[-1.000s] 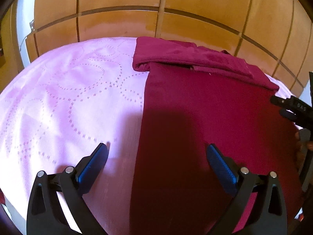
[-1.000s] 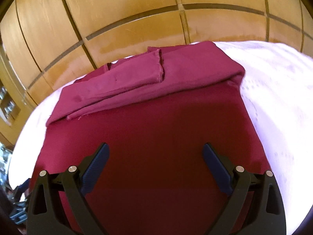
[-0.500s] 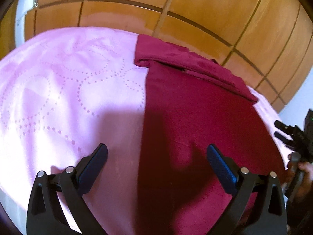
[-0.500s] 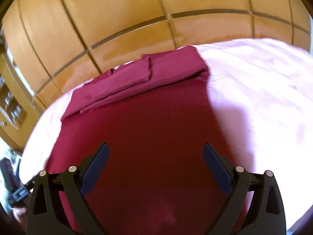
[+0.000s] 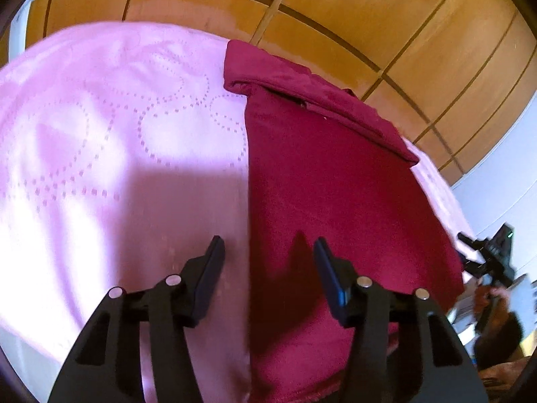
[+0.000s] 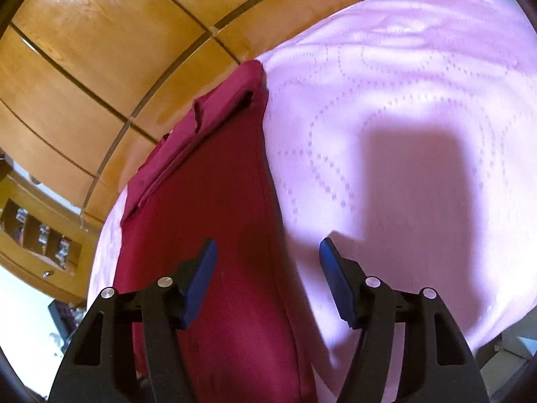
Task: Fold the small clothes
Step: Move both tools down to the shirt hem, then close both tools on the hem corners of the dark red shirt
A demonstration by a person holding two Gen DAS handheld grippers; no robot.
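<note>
A dark red garment (image 5: 329, 181) lies flat on the pink bedspread (image 5: 100, 141), its far end folded back into a band (image 5: 302, 87). My left gripper (image 5: 268, 245) is open and straddles the garment's left edge near its near end. In the right wrist view the same garment (image 6: 208, 201) runs away from me, and my right gripper (image 6: 266, 247) is open and straddles its right edge. The right gripper also shows in the left wrist view (image 5: 490, 255), beyond the garment's right edge. Neither gripper holds any cloth.
A wooden panelled wall (image 5: 335, 10) rises right behind the bed. A wooden shelf unit (image 6: 40, 235) stands at the left in the right wrist view. The bedspread's near edge (image 5: 40, 342) drops off close to my left gripper.
Both grippers have narrowed their opening and moved outward: the left one from over the garment to its left edge, the right one to its right edge.
</note>
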